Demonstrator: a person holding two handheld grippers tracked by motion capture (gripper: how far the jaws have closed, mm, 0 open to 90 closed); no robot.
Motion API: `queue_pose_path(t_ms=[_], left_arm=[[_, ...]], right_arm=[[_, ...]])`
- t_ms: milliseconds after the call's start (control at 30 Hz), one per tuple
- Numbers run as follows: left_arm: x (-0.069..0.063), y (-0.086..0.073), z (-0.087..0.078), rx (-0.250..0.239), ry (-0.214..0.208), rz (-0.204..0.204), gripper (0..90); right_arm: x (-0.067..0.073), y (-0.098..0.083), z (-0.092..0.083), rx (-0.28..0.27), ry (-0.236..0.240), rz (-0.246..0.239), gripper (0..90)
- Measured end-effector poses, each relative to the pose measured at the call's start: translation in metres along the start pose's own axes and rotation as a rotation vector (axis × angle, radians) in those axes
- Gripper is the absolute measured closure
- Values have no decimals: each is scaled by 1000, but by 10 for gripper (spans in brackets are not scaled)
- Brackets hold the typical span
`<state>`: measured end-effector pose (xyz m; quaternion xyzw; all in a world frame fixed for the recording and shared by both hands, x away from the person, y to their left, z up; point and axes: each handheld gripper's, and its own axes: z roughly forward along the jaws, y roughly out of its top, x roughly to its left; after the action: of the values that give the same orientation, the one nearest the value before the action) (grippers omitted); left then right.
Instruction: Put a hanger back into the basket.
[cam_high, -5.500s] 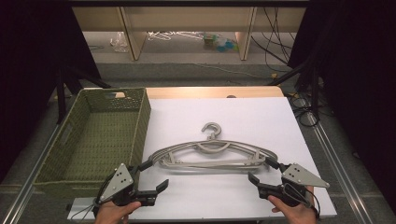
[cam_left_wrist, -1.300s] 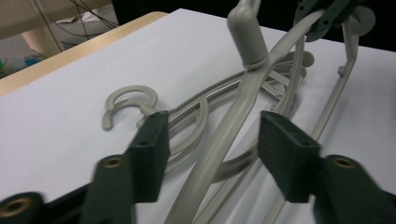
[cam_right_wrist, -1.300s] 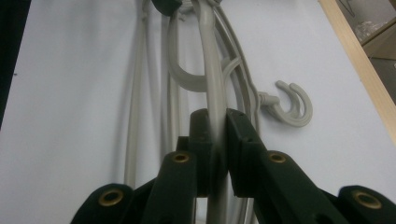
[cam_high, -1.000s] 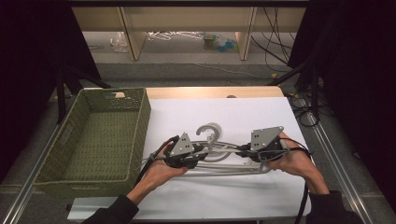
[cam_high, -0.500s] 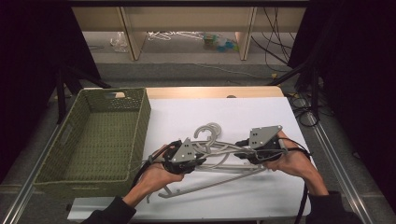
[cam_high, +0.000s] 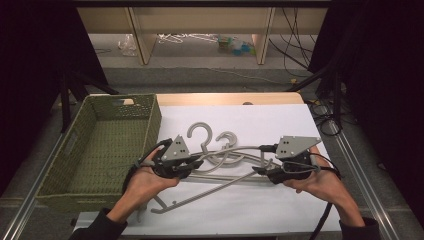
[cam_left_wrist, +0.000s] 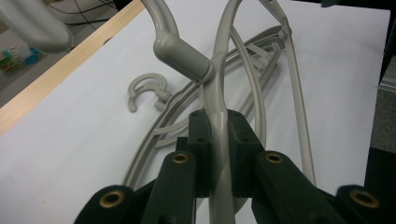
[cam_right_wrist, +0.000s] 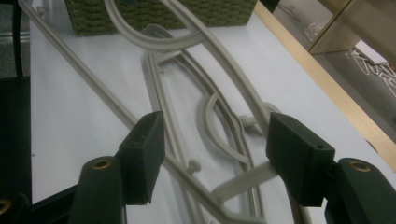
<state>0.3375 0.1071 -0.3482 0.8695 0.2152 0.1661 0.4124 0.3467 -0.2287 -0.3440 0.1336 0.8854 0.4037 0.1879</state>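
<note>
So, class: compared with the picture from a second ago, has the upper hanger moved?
Yes. The upper hanger, clamped in the left tongs, has swung off the lower hanger; its far end now points to the table's near edge.

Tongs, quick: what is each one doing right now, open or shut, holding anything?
Left tongs: shut on the lifted grey hanger.
Right tongs: open, just been opening; hanger bars lie between the pads, not pressed.

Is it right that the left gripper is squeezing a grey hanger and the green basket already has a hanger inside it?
Not quite. The left gripper does squeeze a grey hanger, but the green basket is empty, as the high view shows; the hangers are over the white table.
</note>
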Motion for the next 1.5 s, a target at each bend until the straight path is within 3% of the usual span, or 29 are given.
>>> queue_pose_path(t_ms=[100, 167, 267, 333, 367, 400, 467, 567, 633, 733, 800, 900, 933, 1000, 1133, 1333, 1500], left_arm=[[6, 0, -15, -12, 15, -6, 816], [13, -1, -31, -25, 9, -42, 816], [18, -1, -41, -31, 11, -49, 816], [28, -3, -56, -58, 21, -92, 816], [28, -3, -56, -58, 21, -92, 816], [30, -4, -60, -65, 18, -121, 817], [38, -5, -70, -73, 28, -132, 816], [53, -10, -84, -75, 65, -150, 816], [62, -14, -91, -108, 82, -200, 816], [77, -21, -104, -113, 115, -225, 816], [91, -32, -116, -128, 157, -278, 816], [100, -38, -121, -139, 171, -296, 817], [103, -42, -123, -141, 159, -329, 816], [108, -47, -126, -139, 169, -356, 816], [128, -58, -135, -123, 281, -330, 816], [147, -70, -145, -111, 332, -372, 816], [167, -86, -153, -130, 354, -445, 816]], right_arm=[[6, 0, -4, -18, -5, 0, 363], [11, -3, -6, -23, -10, -6, 356], [15, -8, -6, -22, -15, 4, 353], [19, -21, -4, -28, 2, 26, 348], [20, -25, -2, -29, 10, 29, 348], [22, -29, -1, -25, 13, 35, 348], [22, -32, 1, -19, 15, 35, 346], [24, -38, 4, -9, 26, 47, 345], [24, -40, 6, -9, 30, 48, 344], [24, -41, 8, -6, 37, 55, 344], [25, -42, 10, -3, 41, 58, 342], [24, -43, 12, 3, 47, 56, 332], [24, -44, 13, 2, 44, 65, 330], [23, -45, 14, 4, 43, 66, 316], [23, -47, 16, 1, 34, 78, 294], [22, -49, 17, 4, 33, 89, 277], [22, -49, 17, 8, 35, 89, 277]])
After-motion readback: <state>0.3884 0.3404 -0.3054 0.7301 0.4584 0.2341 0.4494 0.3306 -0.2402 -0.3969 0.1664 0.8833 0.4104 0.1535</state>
